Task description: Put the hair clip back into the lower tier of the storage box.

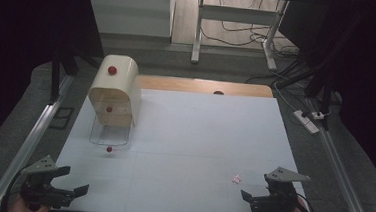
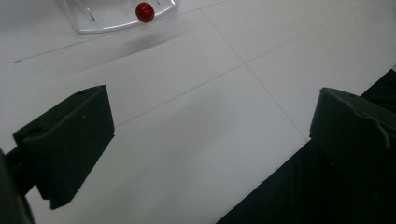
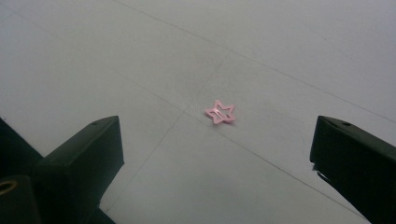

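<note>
My right hand-held gripper sits low at the near right corner of the worktop, jaws spread wide and holding nothing. The pink star clip lies flat on the pale matte surface just ahead of it, between the lines of the two jaws and touching neither; it is a thin, open-centred five-point star, glossy; from above it is a small pink speck near that gripper. My left hand-held gripper rests at the near left corner, jaws likewise wide apart and empty. Far left stands a cream, arch-topped wooden box with red round knobs, and a clear plastic tray lies pulled out in front of it, a red knob on its near edge. Faint seam lines cross the worktop. Nothing lies between the right gripper and the clip.
</note>
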The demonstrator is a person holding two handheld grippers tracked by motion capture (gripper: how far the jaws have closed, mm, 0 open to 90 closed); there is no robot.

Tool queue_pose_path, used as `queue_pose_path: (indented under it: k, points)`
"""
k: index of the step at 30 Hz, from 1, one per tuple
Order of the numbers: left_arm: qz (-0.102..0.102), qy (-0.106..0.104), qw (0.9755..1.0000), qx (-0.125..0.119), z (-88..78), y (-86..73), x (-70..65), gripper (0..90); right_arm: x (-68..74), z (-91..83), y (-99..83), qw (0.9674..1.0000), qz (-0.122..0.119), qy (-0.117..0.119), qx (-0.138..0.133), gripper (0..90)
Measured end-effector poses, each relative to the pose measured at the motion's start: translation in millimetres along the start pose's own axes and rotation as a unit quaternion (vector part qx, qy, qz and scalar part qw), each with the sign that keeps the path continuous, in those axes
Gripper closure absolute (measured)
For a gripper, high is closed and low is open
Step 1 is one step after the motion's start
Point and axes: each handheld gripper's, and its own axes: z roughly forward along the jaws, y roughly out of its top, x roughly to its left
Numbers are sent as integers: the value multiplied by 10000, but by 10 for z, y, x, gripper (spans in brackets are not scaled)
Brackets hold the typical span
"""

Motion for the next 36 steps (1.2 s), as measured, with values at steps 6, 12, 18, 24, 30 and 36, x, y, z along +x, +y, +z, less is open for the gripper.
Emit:
queue_pose_path:
  k: [6,12,18,24,30,36]
  points:
    - [45,-12,10000,24,5,5,-9,2,-18,-12,-3,9999,158,30,37,0]
    - [53,-28,10000,38,9,7,-8,2,-30,3,6,9998,178,39,55,0]
    - [77,-36,9999,80,16,10,-13,4,-30,30,23,9999,70,-29,86,0]
    - [88,-49,9999,90,17,11,-14,4,-50,58,42,9999,99,-32,-31,0]
    - [78,-76,9999,78,16,11,-7,4,-59,110,67,10000,-6,-82,1,0]
    - [104,-66,9999,87,18,14,-15,4,-83,169,85,9999,-54,-80,51,0]
